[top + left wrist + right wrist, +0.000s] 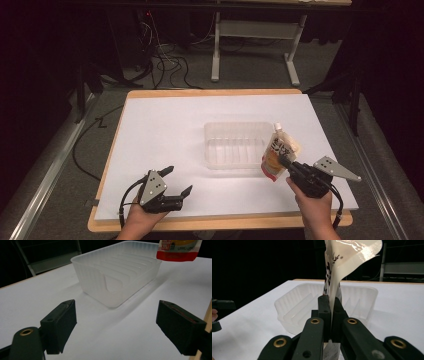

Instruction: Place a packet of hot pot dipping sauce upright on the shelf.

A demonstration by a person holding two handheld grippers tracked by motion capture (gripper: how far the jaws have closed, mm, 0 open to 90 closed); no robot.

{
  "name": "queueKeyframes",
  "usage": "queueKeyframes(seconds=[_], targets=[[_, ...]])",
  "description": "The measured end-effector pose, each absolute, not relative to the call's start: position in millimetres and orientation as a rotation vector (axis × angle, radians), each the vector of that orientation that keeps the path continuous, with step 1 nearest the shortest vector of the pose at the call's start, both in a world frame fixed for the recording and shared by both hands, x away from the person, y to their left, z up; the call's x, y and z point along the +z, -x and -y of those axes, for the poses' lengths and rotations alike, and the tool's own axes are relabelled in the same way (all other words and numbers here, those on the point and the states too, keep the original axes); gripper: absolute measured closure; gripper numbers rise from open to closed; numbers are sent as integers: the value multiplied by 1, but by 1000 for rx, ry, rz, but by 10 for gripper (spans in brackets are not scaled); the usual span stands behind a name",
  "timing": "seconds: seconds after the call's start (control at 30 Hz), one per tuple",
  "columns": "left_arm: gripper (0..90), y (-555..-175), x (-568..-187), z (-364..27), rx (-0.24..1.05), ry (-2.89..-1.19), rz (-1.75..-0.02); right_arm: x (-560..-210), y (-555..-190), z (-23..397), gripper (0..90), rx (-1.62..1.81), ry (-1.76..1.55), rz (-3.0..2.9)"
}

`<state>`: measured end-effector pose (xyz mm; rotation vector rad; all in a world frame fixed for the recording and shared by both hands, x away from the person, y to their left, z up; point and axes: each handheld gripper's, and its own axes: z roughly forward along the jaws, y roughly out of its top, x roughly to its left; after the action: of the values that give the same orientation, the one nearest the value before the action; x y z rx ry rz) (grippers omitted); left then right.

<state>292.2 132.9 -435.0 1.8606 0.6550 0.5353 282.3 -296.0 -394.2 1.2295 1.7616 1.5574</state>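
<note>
A soft pouch [278, 152] with a white spout cap and an orange-and-red print hangs upright in the air just right of a clear ribbed plastic tray [234, 145]. My right gripper [284, 161] is shut on the pouch's lower edge; in the right gripper view the pouch [337, 267] rises from between the closed jaws, with the tray [307, 302] behind it. My left gripper [179, 181] rests near the front left of the white board, open with nothing between its fingers. From the left gripper view the tray [117, 272] lies ahead and the pouch's red bottom edge [178, 251] hangs at the top right.
A white board [165, 130] covers the wooden table [220, 220]. Beyond the table's far edge stand a white table frame [255, 45] and loose cables [165, 65] on the dark floor. A cable trails off the table's left side.
</note>
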Motion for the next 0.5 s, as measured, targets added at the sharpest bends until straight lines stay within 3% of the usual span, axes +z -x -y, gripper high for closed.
queueKeyframes(seconds=[0.5], targets=[[171,-293,-435,-134,537,-1859,-657,-395,-296,281,900,1528,-1238,-1758]])
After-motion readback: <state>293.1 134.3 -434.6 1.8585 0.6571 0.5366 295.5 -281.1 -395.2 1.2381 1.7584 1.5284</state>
